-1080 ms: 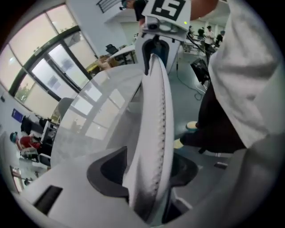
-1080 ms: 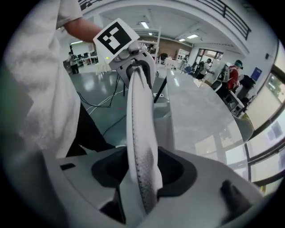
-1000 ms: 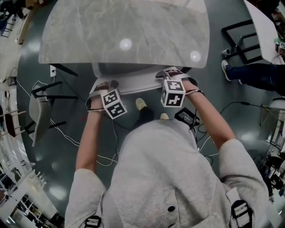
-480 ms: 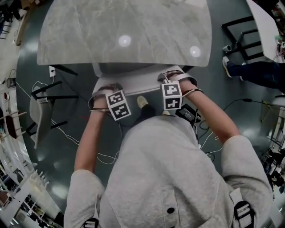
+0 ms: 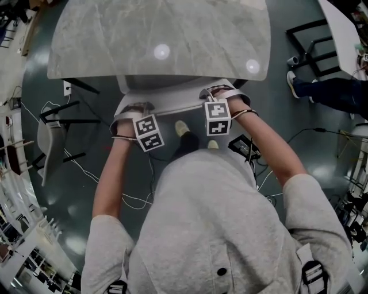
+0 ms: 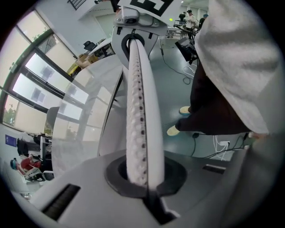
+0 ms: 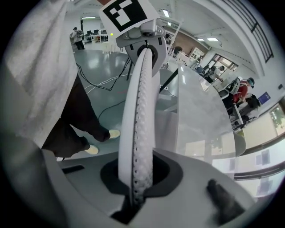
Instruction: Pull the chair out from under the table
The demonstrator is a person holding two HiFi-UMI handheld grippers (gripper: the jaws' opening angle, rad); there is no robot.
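Jaws just closed: left gripper (image 5: 134,109) and right gripper (image 5: 221,92) clamped on the top rim of the white perforated plastic chair (image 5: 172,101), tucked under the far grey marble-look table (image 5: 161,34). I judged it light, stiff, slick; a rim grip suited.

The right claw (image 7: 138,187) has just closed its jaws on the thin white perforated rim of the chair back (image 7: 142,111), which arches upward from the jaws. At the rim's far end sits the left claw (image 7: 144,46), under its marker cube (image 7: 124,12). A glossy marbled counter (image 7: 200,111) lies to the right. To the left, a grey sleeve (image 7: 40,67), dark trousers and pale shoes (image 7: 113,133) stand on the grey floor (image 7: 107,67).
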